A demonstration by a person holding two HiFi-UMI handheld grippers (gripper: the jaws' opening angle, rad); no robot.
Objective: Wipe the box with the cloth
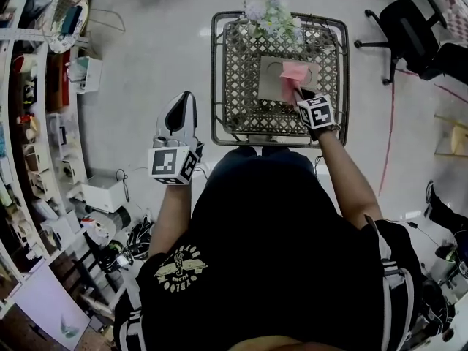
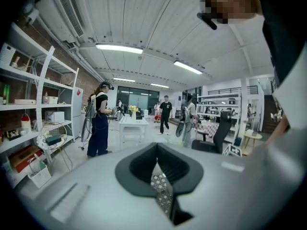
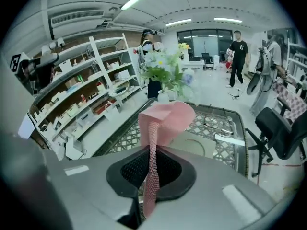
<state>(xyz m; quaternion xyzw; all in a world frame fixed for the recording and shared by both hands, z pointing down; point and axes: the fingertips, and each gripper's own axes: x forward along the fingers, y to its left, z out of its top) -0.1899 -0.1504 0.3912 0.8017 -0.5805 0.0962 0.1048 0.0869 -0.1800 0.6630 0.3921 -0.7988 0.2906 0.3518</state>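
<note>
Your right gripper (image 1: 300, 96) (image 3: 152, 163) has its fingers clamped together on the pink cloth (image 1: 295, 72) (image 3: 165, 119). In the right gripper view a narrow twisted strip of it runs up through the fingers, and the rest opens out into a loose flap just ahead of and above the fingertips.

The box (image 1: 273, 80) (image 3: 194, 145), flat and beige with a faint ring on its top, lies on the metal lattice bench (image 1: 217, 79) (image 3: 217, 124) just beyond and below those fingers. In the head view the cloth hangs over the box's right part; you cannot tell from these views whether the two touch.

Farther out past the fingers, at the far end of the bench, stands a bunch of flowers (image 1: 272, 17) (image 3: 165, 67).

Your left gripper (image 1: 185, 101) (image 2: 158, 161) is off to the left of the bench, over the floor and well apart from the box. Its fingers are together and grip nothing.
</note>
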